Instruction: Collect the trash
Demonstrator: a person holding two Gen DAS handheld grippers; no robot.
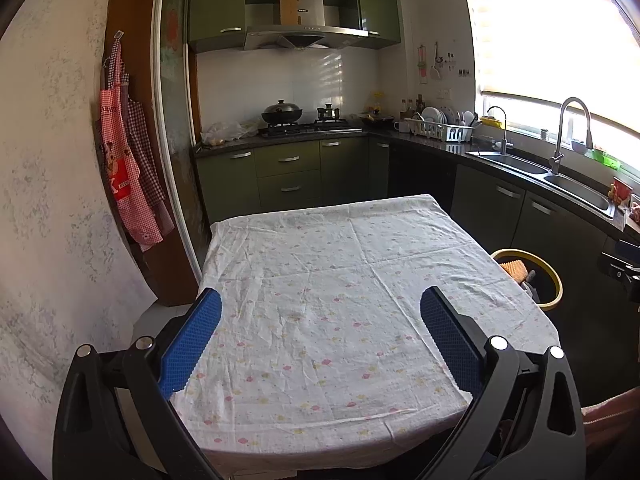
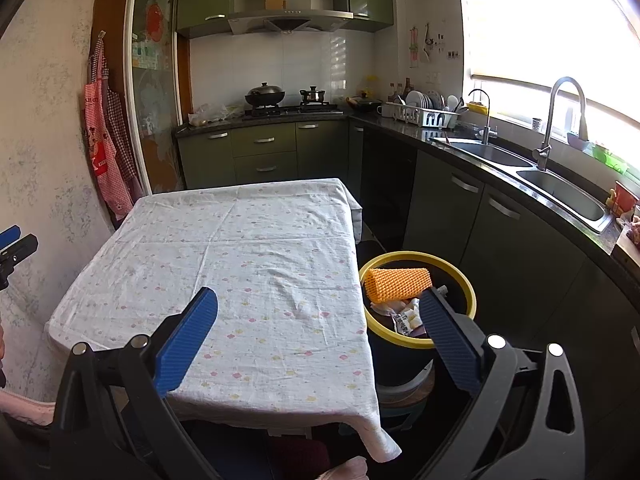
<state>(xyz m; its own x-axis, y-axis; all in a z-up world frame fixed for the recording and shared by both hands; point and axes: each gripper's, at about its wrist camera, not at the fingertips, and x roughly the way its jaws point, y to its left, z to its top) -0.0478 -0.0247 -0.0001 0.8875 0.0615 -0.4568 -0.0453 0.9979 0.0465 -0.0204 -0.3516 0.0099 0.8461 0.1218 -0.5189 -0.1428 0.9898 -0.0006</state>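
While both claws stand wide and hold nothing, the left claw (image 1: 321, 316) fills the lower centre of its view over the cloth-covered counter (image 1: 320, 280). At lower centre of the right view, the right claw (image 2: 319, 317) spans the counter edge; at centre right, the yellow-rimmed bin (image 2: 468, 280) holds an orange foam net (image 2: 400, 282) and wrappers (image 2: 404, 316).

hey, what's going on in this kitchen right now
A person holds a gripper in each hand over a cloth-covered table. The left gripper and the right gripper are both open and hold nothing. No trash shows on the cloth. The yellow-rimmed bin beside the table already holds an orange foam net and some wrappers, so collecting looks about done.
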